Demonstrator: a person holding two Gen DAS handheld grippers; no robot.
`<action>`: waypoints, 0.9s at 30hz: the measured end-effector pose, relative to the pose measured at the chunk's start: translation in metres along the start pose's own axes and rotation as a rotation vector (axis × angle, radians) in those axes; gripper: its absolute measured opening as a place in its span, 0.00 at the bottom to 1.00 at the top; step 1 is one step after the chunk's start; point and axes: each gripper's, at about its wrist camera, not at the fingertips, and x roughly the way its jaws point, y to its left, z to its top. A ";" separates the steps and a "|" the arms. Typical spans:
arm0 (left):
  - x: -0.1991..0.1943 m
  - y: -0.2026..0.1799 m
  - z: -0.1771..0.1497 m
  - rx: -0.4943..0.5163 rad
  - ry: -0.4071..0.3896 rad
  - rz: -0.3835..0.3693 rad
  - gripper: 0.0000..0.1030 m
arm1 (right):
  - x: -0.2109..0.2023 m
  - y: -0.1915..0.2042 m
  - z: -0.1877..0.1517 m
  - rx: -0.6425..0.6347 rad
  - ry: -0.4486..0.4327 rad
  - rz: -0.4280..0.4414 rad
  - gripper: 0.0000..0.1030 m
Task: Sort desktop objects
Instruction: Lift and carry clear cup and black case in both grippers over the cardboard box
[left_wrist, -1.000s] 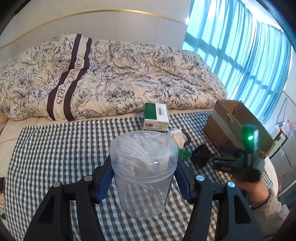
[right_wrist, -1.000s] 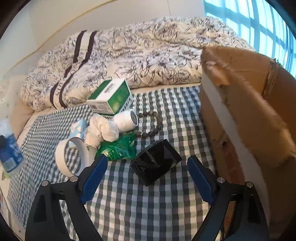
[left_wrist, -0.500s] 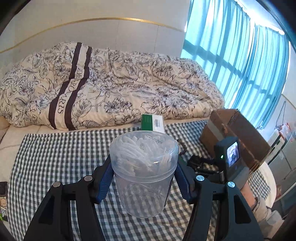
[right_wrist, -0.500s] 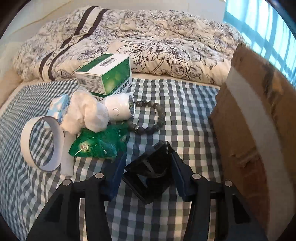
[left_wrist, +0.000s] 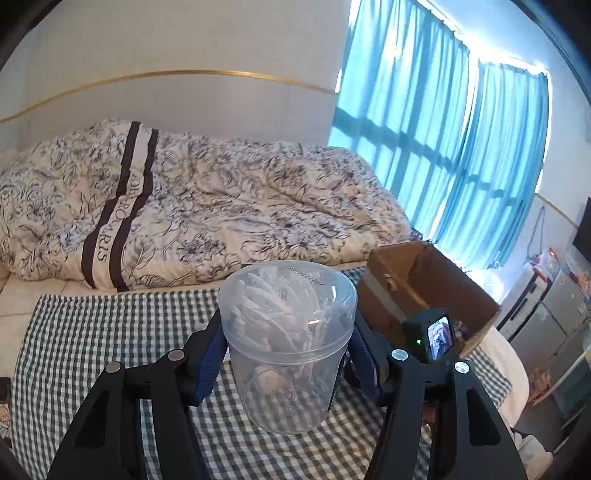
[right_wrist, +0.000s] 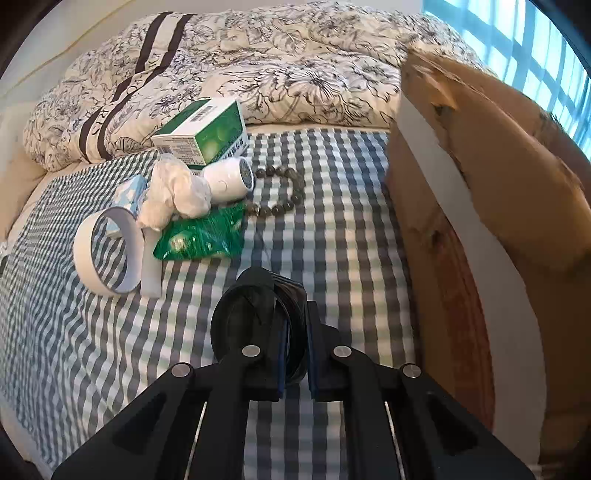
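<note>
Black pouch, soft and squashed, sits on the checked cloth just beside the cardboard box, on its open-room side. Right gripper has just been closing, and its jaws are now pressed nearly together, pinching a fold of the pouch between the blue pads. The pouch looks collapsed and thin, so the grip is on fabric only.

Step in hand, as I read it: lift the pouch and carry it to the box. To do it well, raise straight up first and check that the fold doesn't slip, clear the torn box flap, then release over the opening. The loose part of the pouch may swing and snag the flap edge.

Left gripper is clamped on a clear plastic tub, pads on both sides below the lid and jaws about half spread. The tub is lidded and packed with white cotton swabs, held above the cloth near the box.

The box interior is mostly hidden; contents can't be told.

Further from the box on the cloth are a bead bracelet, green packet, white cylinder, crumpled tissue, green carton and tape roll. All are clustered, several touching, well apart from the pouch. None has been sorted yet.
</note>
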 end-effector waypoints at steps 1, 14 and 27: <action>-0.003 -0.002 0.001 0.003 -0.005 -0.002 0.61 | -0.003 0.000 0.000 0.003 -0.003 0.007 0.07; -0.034 -0.023 0.028 0.035 -0.125 0.053 0.61 | -0.096 0.020 0.022 -0.031 -0.241 0.056 0.07; -0.033 -0.074 0.041 0.076 -0.228 0.083 0.61 | -0.211 0.010 0.033 -0.018 -0.518 0.053 0.07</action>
